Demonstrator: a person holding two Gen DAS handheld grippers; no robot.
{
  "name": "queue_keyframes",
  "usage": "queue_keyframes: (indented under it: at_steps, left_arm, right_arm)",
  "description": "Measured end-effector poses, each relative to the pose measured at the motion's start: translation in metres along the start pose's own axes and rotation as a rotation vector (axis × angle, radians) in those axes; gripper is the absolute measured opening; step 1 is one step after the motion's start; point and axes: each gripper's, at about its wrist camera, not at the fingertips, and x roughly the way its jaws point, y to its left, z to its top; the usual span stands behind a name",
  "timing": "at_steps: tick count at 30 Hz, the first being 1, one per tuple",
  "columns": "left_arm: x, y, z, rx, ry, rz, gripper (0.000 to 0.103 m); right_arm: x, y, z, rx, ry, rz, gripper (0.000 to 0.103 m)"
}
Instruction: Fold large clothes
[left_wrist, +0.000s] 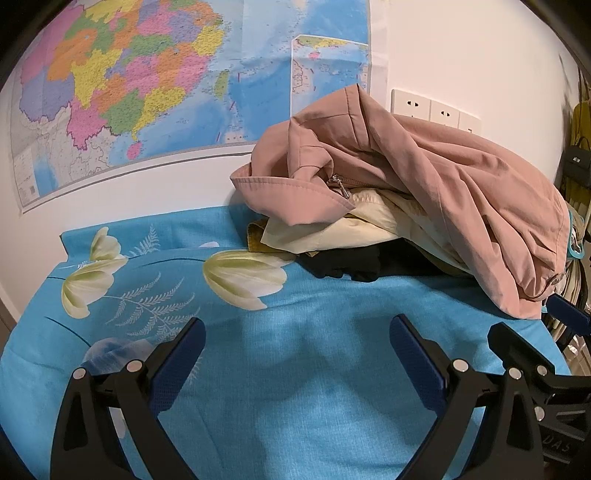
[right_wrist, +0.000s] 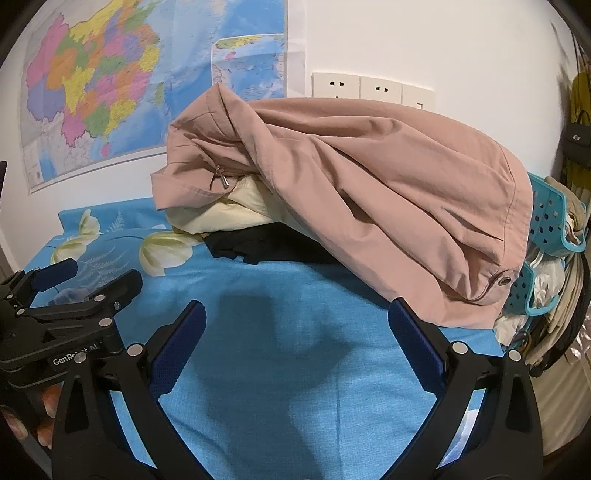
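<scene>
A crumpled pink jacket (left_wrist: 424, 177) with a zipper lies on top of a pile at the back right of the blue flowered cloth (left_wrist: 258, 369). Under it are a cream garment (left_wrist: 351, 225) and a black garment (left_wrist: 351, 262). My left gripper (left_wrist: 297, 328) is open and empty, above bare cloth in front of the pile. My right gripper (right_wrist: 297, 314) is open and empty, close to the jacket (right_wrist: 369, 192) hem. The cream garment (right_wrist: 229, 214) and black garment (right_wrist: 258, 243) show in the right wrist view too. The left gripper (right_wrist: 96, 277) shows at the left of that view.
A colourful wall map (left_wrist: 129, 92) hangs behind the table. Wall sockets (right_wrist: 373, 90) sit above the pile. A teal perforated basket (right_wrist: 550, 221) with more clothes stands past the table's right edge. A dark bag (right_wrist: 578, 140) hangs at the far right.
</scene>
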Motion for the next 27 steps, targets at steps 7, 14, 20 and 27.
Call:
queue_keyframes:
  at_steps: [7,14,20,27]
  left_arm:
    - [0.0002,0.0003,-0.0012,0.000,0.000,0.002,0.096]
    - [0.0006,0.0030,-0.0024,-0.001,0.003,-0.001,0.096]
    - [0.0012,0.0047,-0.0023,-0.001,0.003,-0.002,0.096]
    - [0.0056,0.0053,-0.0013,-0.006,0.010,-0.001,0.096]
  right_arm:
    - [0.0002,0.0009,-0.0009,0.000,-0.001,-0.001,0.098]
    - [0.0022,0.0021,0.0008,-0.004,0.005,0.004,0.098]
    - [0.0024,0.0023,0.0005,-0.005,0.002,0.003,0.098]
    - [0.0049,0.0032,0.0016,-0.009,0.004,0.003,0.098]
